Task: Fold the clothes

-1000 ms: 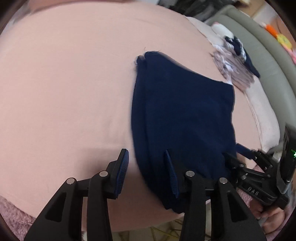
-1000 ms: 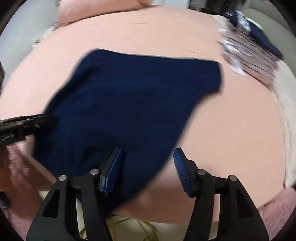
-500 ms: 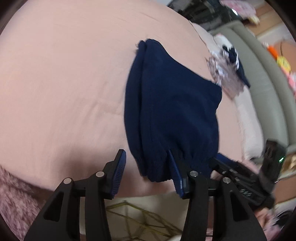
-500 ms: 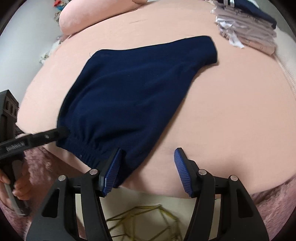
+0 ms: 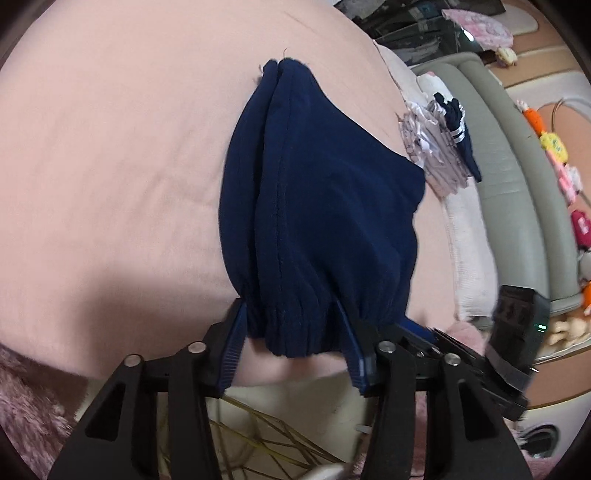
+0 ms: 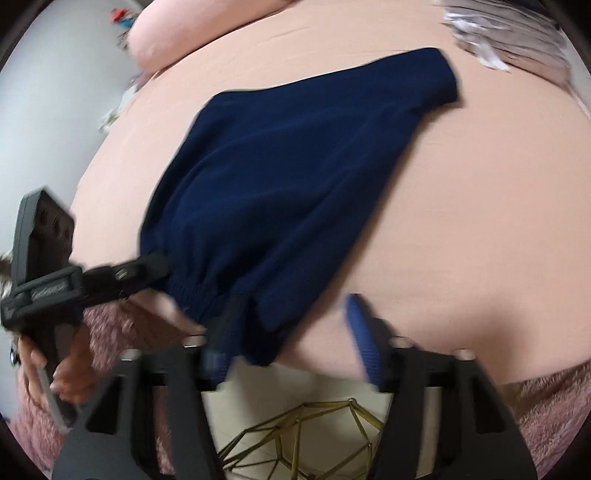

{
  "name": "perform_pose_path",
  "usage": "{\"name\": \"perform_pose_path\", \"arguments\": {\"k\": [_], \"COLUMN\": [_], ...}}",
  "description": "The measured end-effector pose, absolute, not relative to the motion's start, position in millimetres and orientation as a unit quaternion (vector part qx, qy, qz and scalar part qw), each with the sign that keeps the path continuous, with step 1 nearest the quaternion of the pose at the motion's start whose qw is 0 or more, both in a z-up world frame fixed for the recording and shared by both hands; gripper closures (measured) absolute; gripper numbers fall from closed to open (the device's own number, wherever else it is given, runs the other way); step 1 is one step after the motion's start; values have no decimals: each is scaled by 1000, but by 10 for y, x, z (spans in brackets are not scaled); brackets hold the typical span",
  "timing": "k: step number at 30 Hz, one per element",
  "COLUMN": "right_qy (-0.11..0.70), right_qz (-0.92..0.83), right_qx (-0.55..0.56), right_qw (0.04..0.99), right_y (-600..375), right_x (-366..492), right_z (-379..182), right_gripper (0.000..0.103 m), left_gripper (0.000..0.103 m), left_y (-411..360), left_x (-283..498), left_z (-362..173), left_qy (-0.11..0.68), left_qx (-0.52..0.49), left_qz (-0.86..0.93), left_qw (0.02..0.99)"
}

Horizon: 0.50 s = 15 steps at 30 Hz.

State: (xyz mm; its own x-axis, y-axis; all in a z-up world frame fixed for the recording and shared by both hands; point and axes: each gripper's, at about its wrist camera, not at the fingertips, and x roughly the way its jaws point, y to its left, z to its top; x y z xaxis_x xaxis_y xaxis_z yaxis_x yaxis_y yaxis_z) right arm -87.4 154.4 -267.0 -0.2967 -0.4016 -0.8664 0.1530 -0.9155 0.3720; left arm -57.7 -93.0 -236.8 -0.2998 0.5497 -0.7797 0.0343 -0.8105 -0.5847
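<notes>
Navy shorts [image 5: 325,206] lie folded on the pink bed sheet [image 5: 110,147], with the gathered waistband [image 5: 295,328] at the near edge of the bed. My left gripper [image 5: 293,334] is open and the waistband sits between its fingers. In the right wrist view the shorts [image 6: 295,177] stretch away up the bed. The right gripper [image 6: 291,332] is open, and the waistband's right corner [image 6: 258,332] hangs just inside its left finger. From the side, the left gripper [image 6: 110,273] reaches the waistband's left end, held by a hand [image 6: 70,373].
A stack of folded clothes [image 5: 439,162] lies at the bed's far right, beside a grey padded frame [image 5: 517,184]. A pink pillow [image 6: 184,26] is at the far end. Below the bed edge are a gold wire frame [image 6: 295,443] and a fuzzy pink throw [image 5: 22,406].
Both grippers have dropped back to the near edge of the bed. The waistband now sits between the left fingers and beside the right one. Both stay open.
</notes>
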Motion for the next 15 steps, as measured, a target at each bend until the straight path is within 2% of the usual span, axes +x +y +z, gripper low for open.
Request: {"name": "perform_pose_path", "arguments": {"k": [3, 5, 6, 9, 15], "right_qy": [-110, -109, -109, -113, -148], "right_qz": [-794, -791, -789, -787, -769], "right_qx": [569, 570, 571, 572, 588], "right_qw": [186, 194, 198, 201, 203], "right_y": [1491, 1456, 1439, 1439, 1641], "right_x": [-873, -873, -872, -863, -804], "right_z": [-2672, -2673, -2673, -2624, -2541], "right_gripper": [62, 62, 64, 79, 81], "left_gripper": [56, 61, 63, 71, 72], "left_y": [-984, -987, -997, -998, -947], "left_x": [-576, -579, -556, -478, -272], "left_z": [-2327, -2328, -2306, -2226, -2188], "left_qy": [-237, -240, -237, -238, -271], "left_qx": [-561, -559, -558, -554, -561], "left_qz": [776, 778, 779, 783, 764], "left_qw": [164, 159, 158, 155, 168]}}
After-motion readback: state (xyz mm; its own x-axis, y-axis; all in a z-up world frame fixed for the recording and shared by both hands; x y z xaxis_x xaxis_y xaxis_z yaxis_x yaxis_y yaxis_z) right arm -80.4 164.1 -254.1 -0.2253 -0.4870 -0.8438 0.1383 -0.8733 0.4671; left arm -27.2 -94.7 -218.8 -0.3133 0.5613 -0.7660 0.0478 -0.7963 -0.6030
